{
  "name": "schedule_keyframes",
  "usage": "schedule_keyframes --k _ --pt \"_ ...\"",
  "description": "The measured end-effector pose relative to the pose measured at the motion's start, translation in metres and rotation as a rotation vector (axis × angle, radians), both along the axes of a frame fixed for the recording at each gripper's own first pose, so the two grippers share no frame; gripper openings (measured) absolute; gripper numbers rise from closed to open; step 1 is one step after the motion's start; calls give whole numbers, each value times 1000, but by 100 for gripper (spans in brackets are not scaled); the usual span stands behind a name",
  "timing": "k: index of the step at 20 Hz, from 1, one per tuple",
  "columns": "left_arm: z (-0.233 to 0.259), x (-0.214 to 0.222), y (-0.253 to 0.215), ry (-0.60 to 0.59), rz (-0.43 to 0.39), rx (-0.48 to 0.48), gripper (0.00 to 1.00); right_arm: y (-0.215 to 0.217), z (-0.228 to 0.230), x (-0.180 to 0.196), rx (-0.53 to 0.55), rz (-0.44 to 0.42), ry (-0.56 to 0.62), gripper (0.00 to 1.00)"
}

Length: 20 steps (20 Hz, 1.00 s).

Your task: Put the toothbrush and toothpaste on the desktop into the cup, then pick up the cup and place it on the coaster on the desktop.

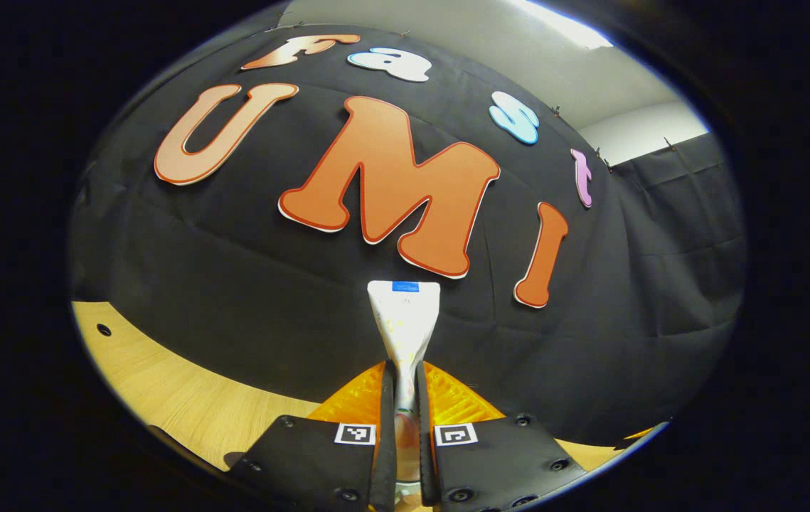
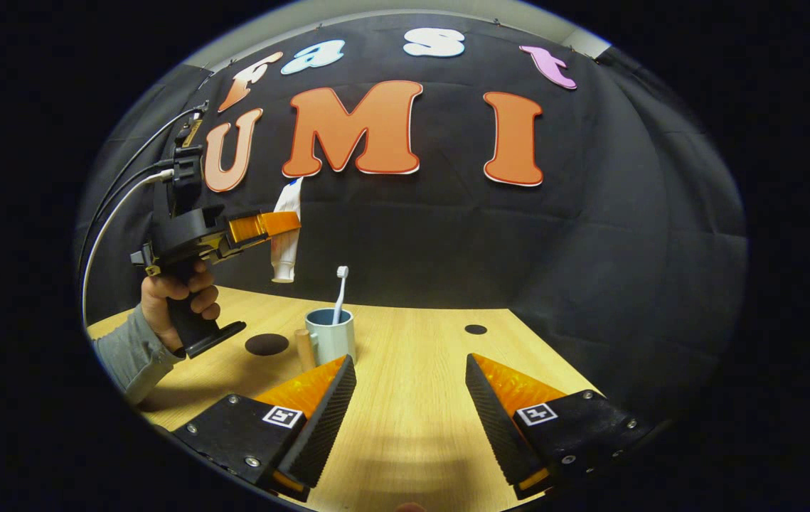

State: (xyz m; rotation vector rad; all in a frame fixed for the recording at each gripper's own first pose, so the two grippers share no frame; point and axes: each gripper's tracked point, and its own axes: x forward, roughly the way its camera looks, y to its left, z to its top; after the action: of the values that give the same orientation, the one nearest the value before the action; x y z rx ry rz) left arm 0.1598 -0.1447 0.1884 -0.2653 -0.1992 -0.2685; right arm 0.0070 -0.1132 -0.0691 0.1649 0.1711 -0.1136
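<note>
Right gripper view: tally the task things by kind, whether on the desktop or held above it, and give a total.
Toothbrush: 1, standing in the cup.
Toothpaste tube: 1, held in the air by the left tool.
Cup: 1, on the desktop.
Coaster: 1, dark and round, left of the cup.
Total: 4

Light wooden desktop (image 2: 412,398), two dark holes (image 2: 476,329)

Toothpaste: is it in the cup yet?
No, the left gripper holds the toothpaste in the air, above the cup.
</note>
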Motion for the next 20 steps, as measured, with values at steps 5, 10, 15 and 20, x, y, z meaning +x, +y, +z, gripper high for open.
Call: schedule_keyframes --k 5,10,15,20 --pt "-9 18 -16 -18 -9 4 16 -7 1 -14 -20 -27 -19 94" --pt "-25 37 -24 -30 23 42 16 -18 -1 -24 8 -68 -29 94" --pt "-60 51 -33 19 14 76 17 -28 -2 -31 8 -101 -40 94" --pt "-96 58 -32 93 22 111 17 -26 0 -33 7 -98 -45 94"
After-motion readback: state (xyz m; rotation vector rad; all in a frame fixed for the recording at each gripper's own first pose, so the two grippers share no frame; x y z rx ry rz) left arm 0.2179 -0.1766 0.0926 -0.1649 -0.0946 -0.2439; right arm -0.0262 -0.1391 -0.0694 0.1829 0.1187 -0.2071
